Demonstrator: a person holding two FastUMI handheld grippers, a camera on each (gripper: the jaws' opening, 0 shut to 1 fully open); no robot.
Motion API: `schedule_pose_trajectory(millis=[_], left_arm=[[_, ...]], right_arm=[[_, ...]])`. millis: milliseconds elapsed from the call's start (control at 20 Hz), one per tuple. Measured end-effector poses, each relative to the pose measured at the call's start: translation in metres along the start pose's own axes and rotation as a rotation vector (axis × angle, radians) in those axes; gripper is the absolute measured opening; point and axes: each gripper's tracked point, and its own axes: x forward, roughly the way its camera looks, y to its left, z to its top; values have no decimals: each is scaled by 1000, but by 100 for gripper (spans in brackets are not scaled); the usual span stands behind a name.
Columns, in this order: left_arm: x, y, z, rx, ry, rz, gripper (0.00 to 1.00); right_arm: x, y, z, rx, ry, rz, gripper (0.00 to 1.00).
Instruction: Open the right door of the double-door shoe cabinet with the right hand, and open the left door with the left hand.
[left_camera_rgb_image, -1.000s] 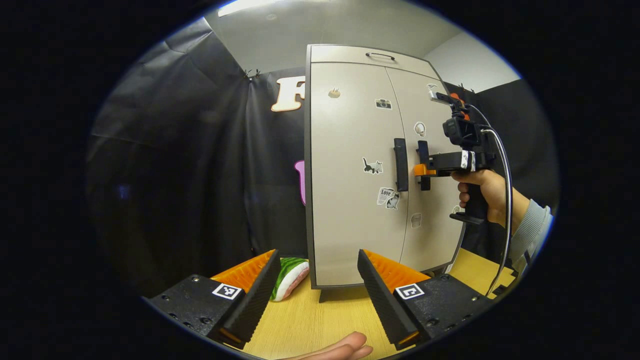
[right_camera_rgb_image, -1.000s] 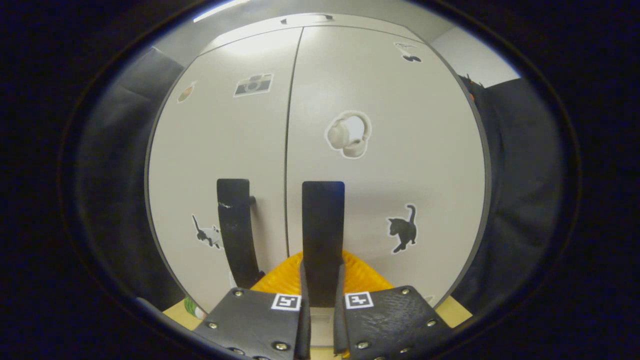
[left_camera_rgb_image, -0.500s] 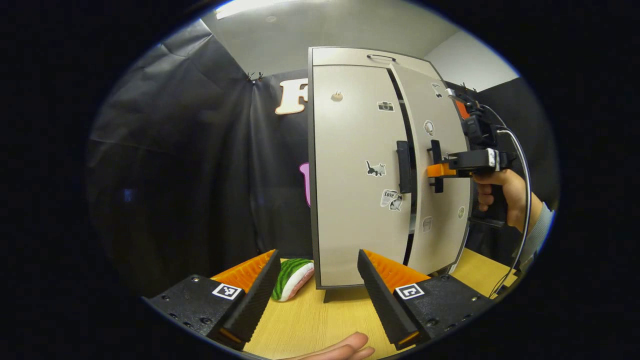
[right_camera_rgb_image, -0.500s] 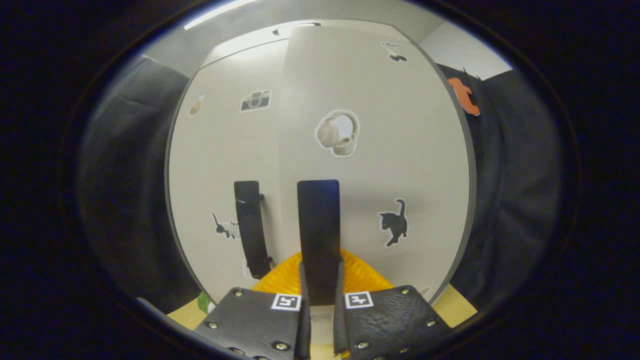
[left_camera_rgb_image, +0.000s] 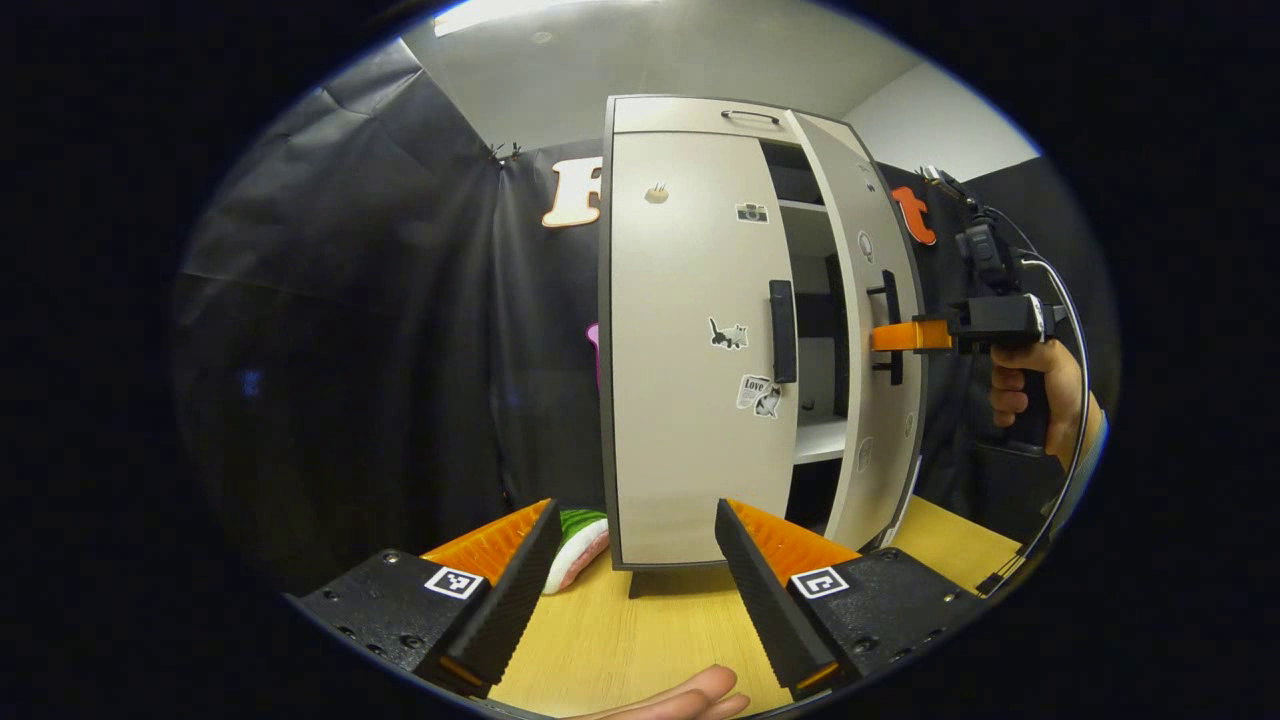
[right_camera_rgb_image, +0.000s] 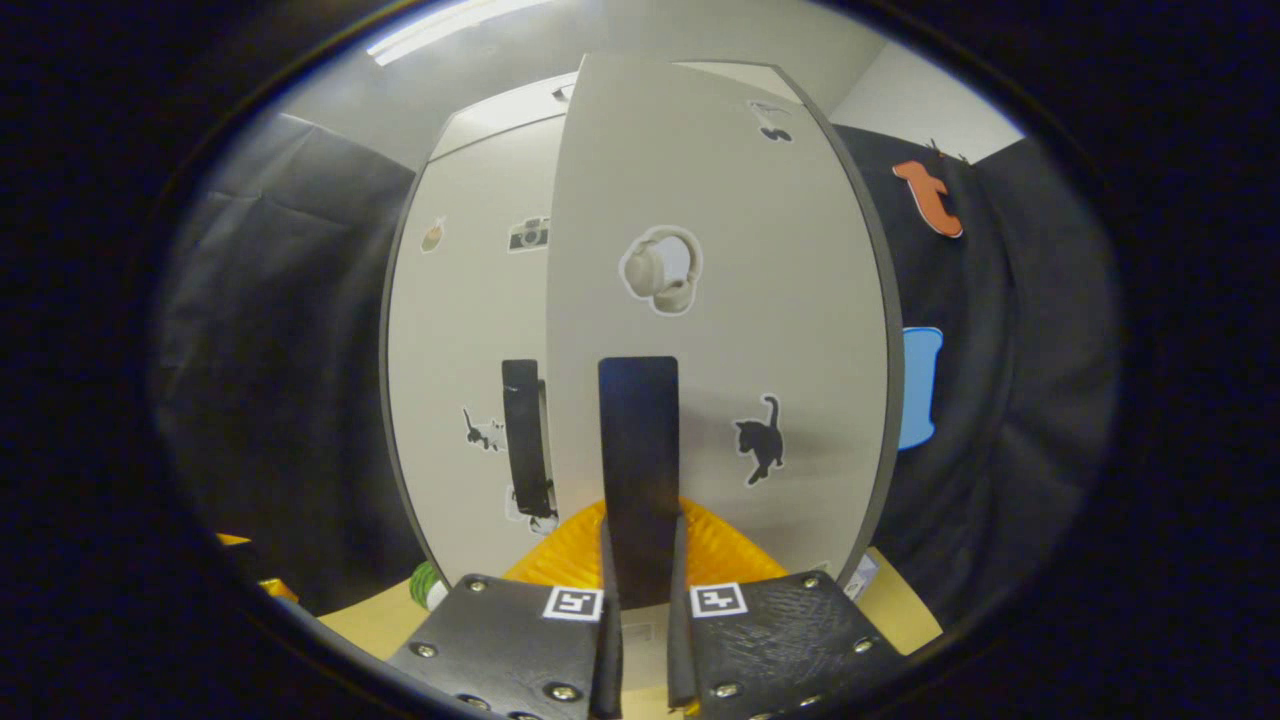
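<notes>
A tall beige shoe cabinet (left_camera_rgb_image: 690, 110) with stickers stands on a wooden table. Its right door (left_camera_rgb_image: 868, 300) is swung partly open, showing shelves (left_camera_rgb_image: 818, 438) inside. Its left door (left_camera_rgb_image: 680, 340) is closed, with a black handle (left_camera_rgb_image: 781, 330). In the right gripper view my right gripper (right_camera_rgb_image: 640, 560) is shut on the right door's black handle (right_camera_rgb_image: 638, 440); the same gripper (left_camera_rgb_image: 895, 336) appears in the left gripper view, held by a hand. My left gripper (left_camera_rgb_image: 630, 580) hangs open over the table, well short of the cabinet, with nothing between its fingers.
A green, white and pink plush object (left_camera_rgb_image: 575, 545) lies on the wooden table (left_camera_rgb_image: 640, 630) left of the cabinet's base. A cable (left_camera_rgb_image: 1068, 400) hangs from the right gripper. Fingertips of a hand (left_camera_rgb_image: 690, 700) show at the table's near edge. Black cloth walls surround the booth.
The right gripper has pulled the right door outward from closed to partly open, exposing the shelves. The left gripper has stayed open and hardly moved.
</notes>
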Motion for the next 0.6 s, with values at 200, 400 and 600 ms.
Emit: schedule_pose_trajectory(millis=[200,400,600], left_arm=[[-9,3,-6,-9,-5,27,96],[-19,-2,-3,-23,-19,23,96],[-33,-10,-3,-27,-32,6,96]], right_arm=[[-21,-13,1,-12,28,-6,18],[-40,-28,1,18,23,27,17],[-56,-45,2,17,17,32,17]])
